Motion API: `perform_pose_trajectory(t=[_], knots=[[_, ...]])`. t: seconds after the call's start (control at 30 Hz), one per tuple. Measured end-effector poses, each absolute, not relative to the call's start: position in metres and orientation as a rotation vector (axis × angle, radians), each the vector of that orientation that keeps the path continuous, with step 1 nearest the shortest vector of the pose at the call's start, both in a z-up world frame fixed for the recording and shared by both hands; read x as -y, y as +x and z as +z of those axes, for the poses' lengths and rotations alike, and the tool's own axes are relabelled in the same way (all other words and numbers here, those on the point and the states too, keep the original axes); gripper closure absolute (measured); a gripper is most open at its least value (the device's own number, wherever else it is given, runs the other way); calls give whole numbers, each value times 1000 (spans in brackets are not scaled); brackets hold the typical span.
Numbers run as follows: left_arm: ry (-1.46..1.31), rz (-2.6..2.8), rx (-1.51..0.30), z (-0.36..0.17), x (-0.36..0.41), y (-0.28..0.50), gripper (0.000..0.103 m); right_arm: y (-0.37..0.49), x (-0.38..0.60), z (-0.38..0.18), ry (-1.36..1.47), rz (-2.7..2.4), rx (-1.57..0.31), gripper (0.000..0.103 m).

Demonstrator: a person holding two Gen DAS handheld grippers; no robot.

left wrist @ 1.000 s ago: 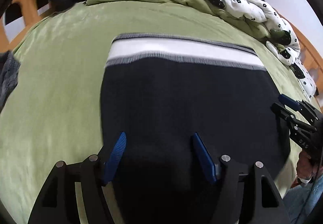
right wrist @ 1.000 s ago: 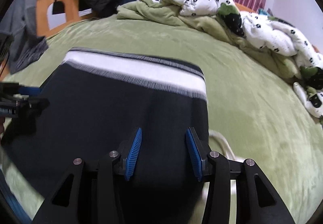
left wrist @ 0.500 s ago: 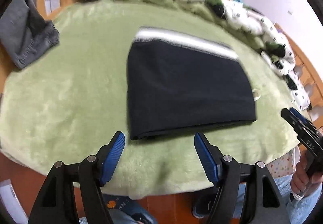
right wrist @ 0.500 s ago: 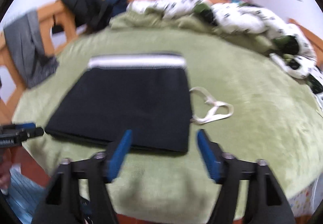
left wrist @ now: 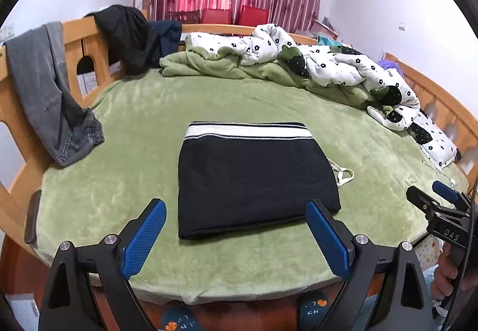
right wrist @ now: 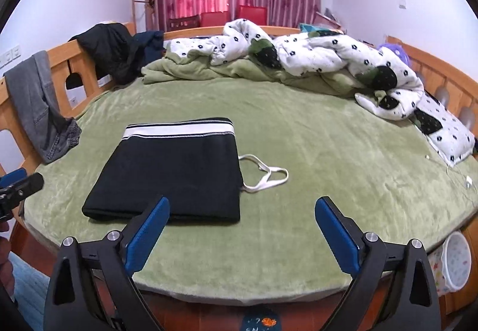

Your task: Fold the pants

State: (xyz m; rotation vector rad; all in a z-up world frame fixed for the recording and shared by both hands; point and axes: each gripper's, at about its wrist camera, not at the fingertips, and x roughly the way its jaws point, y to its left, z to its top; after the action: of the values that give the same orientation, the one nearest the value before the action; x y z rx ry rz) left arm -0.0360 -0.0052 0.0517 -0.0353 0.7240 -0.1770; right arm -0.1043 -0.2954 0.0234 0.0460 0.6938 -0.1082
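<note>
Black folded pants with a white striped waistband point(left wrist: 254, 178) lie flat as a neat rectangle on the green plush bed cover point(left wrist: 125, 157), near the front edge of the bed, waistband at the far side. A white drawstring loop point(right wrist: 264, 174) pokes out on the pants' right side and rests on the cover.

Left tool point(left wrist: 236, 237): blue-padded fingers spread wide, released, nothing between them. It is held level just off the bed's near edge, pointing across the bed at the pants, not touching the fabric. Right tool point(right wrist: 242, 237): same pose, fingers wide apart, empty, aimed at the cover just right of the pants' near corner, clear of the cloth. In the left view the right tool shows at the far right, gripped in a bare hand point(left wrist: 448, 274) below it.

Grey jeans point(left wrist: 47, 92) hang over the wooden bed rail point(left wrist: 74, 41) at left. A white flower-print quilt point(right wrist: 313, 53) is bunched at the back.
</note>
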Motion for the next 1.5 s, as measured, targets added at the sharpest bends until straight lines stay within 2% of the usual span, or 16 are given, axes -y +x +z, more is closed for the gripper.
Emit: perform_pose_trajectory(t=[1.5], knots=[[-43,-148,-716,53,19,-46,8,-110,287,32,38,-117,-663,4]])
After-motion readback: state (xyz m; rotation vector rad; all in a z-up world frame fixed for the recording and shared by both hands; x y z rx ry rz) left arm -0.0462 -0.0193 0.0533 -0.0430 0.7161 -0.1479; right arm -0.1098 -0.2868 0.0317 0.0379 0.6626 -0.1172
